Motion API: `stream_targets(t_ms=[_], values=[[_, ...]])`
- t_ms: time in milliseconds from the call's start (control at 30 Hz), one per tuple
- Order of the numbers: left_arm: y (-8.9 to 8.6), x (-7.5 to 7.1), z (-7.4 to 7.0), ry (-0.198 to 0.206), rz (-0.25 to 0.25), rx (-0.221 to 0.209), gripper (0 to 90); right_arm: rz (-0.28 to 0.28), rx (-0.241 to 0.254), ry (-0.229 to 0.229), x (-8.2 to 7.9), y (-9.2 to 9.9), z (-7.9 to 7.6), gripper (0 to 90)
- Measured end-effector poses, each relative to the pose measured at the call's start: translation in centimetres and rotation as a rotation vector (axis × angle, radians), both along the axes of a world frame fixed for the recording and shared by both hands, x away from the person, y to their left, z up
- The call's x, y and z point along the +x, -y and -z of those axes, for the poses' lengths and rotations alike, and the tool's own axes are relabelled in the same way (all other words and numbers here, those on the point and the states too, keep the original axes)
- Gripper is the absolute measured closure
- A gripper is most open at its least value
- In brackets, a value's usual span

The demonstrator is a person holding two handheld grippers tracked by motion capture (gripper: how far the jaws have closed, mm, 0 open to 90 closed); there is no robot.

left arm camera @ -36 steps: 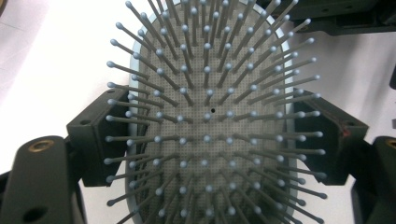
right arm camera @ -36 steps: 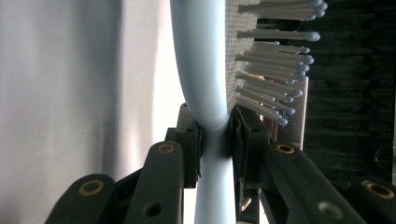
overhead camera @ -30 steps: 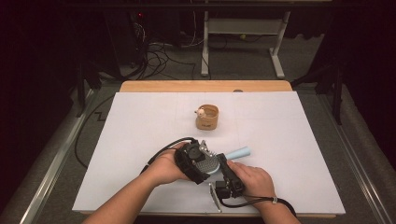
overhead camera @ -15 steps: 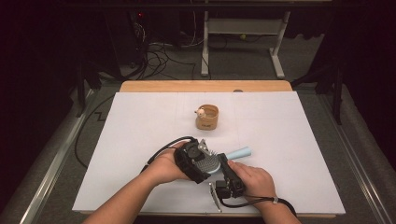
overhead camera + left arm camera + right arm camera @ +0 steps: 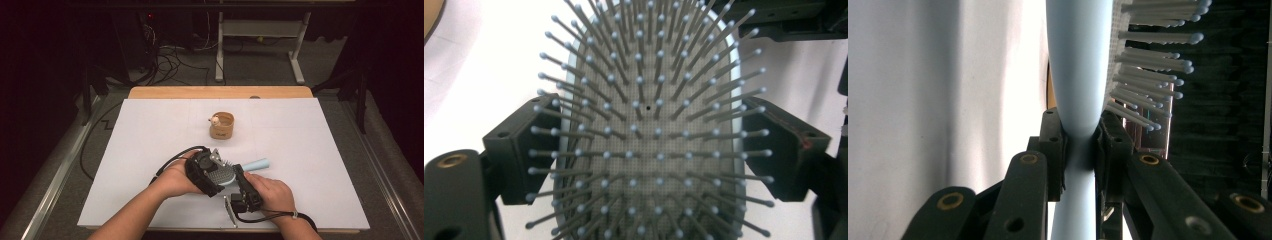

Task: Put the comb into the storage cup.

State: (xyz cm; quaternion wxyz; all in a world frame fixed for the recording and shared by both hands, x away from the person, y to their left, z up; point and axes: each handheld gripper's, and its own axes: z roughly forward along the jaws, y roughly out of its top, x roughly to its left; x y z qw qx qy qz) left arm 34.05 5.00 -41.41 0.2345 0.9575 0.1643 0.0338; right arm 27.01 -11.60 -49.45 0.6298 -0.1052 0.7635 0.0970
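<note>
- The pale blue plastic hairbrush with grey ball-tipped bristles sits between both grippers, low over the white table cover, handle pointing away to the right.
- The left gripper has its jaws pressed on the two sides of the brush head, bristles facing its camera.
- The right gripper pinches the brush's narrow neck.
- Both forearms reach in from below, hands close together.
- A small tan round cup stands well beyond the grippers.
</note>
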Motion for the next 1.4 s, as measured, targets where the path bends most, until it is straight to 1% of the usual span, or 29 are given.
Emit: stream_targets(t_ms=[167, 200, 267, 433, 467, 533, 733, 867, 900, 1000, 1033, 1200, 1267, 1300, 1333, 1400], values=[[-0.4, 0.2, 0.2, -0.007, -0.019, 0.005, 10.3, 0.004, -0.010, -0.003, 0.1, 0.1, -0.1, 77.8], [-0.5, 0.2, 0.2, -0.004, -0.026, 0.006, 10.1, 0.015, 0.000, -0.013, 0.0, 0.2, 0.1, 77.8], [-0.7, 0.2, 0.2, 0.004, -0.034, 0.005, 8.7, 0.016, 0.005, -0.013, 0.1, 0.2, 0.1, 77.8], [-1.3, 0.2, 0.0, 0.003, -0.043, -0.005, 5.7, 0.029, 0.007, -0.018, 0.2, 0.4, 0.1, 77.8], [-1.4, 0.2, 0.0, 0.006, -0.046, -0.008, 5.4, 0.025, 0.007, -0.013, 0.2, 0.4, 0.1, 77.8], [-1.9, 0.2, -0.1, 0.001, -0.048, -0.010, 5.2, 0.036, 0.008, -0.022, 0.2, 0.5, 0.1, 77.8], [-2.9, 0.1, -0.1, 0.004, -0.061, -0.011, 5.1, 0.059, 0.020, -0.025, 0.4, 1.0, 0.0, 77.7], [-3.6, 0.1, 0.2, 0.005, -0.065, -0.012, 4.7, 0.063, 0.020, -0.015, 0.5, 1.3, 0.0, 77.7], [-3.8, 0.1, 0.3, 0.001, -0.070, -0.016, 4.5, 0.068, 0.012, -0.018, 0.6, 1.4, 0.0, 77.7], [-4.4, 0.1, 0.5, -0.004, -0.082, -0.020, 4.0, 0.086, 0.016, -0.024, 0.7, 1.7, 0.1, 77.7], [-4.6, 0.2, 0.6, -0.003, -0.087, -0.022, 4.0, 0.086, 0.012, -0.019, 0.8, 1.8, 0.1, 77.7], [-5.9, 0.4, 1.2, -0.005, -0.123, -0.029, 2.7, 0.099, 0.002, -0.021, 1.0, 2.4, 0.1, 77.7], [-6.4, 0.4, 1.5, -0.002, -0.140, -0.034, 2.7, 0.112, 0.013, -0.025, 1.0, 2.6, 0.1, 77.8], [-6.6, 0.4, 1.6, 0.000, -0.143, -0.036, 2.9, 0.110, 0.010, -0.020, 1.1, 2.7, 0.1, 77.7], [-6.9, 0.4, 1.7, 0.006, -0.141, -0.043, 3.7, 0.114, 0.013, -0.019, 1.1, 2.8, 0.1, 77.7], [-7.3, 0.4, 1.9, 0.014, -0.157, -0.060, 4.0, 0.119, 0.010, -0.018, 1.2, 2.9, 0.1, 77.8]])
